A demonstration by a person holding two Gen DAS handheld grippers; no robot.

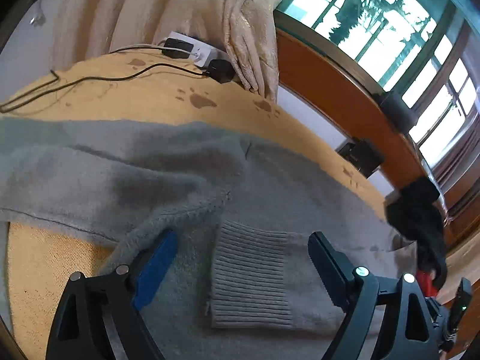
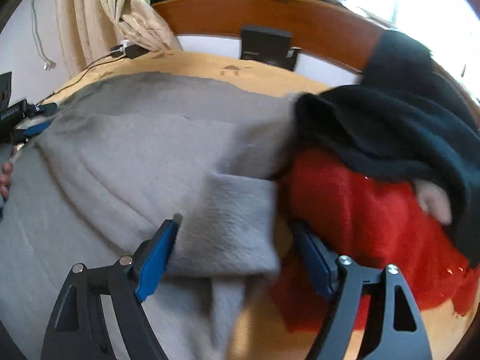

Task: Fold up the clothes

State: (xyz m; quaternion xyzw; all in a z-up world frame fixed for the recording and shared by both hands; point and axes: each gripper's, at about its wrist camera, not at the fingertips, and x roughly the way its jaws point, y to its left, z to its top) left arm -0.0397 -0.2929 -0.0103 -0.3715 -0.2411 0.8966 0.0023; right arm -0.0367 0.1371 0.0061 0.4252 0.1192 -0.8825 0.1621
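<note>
Now we look down over a grey sweater (image 1: pixel 210 180) spread across a surface under a tan cloth (image 1: pixel 150 96); whether a table or a bed lies beneath, we cannot tell. In the left wrist view, the left gripper (image 1: pixel 240 258) has its fingers (image 1: pixel 156 267) wide apart with nothing clamped: the ribbed cuff (image 1: pixel 252 273) of a sleeve lies flat between them, while a fold of the knit rises against the blue pad at nine o'clock. At three o'clock of that view we see a black garment (image 1: pixel 417 210) near the sweater's edge.

In the right wrist view, the right gripper (image 2: pixel 237 252) likewise stands spread, its pads pressing on nothing; the blurred sleeve end (image 2: pixel 234 225) rests between them, just beside the blue pad at eight o'clock. A red garment (image 2: pixel 360 216) lies at four o'clock, touching the sweater, with the black garment draped over its far edge at two o'clock. At nine o'clock, fingertips of a hand (image 2: pixel 6 177) show at the frame's edge. A cream curtain (image 2: pixel 90 15) hangs at eleven o'clock.
</note>
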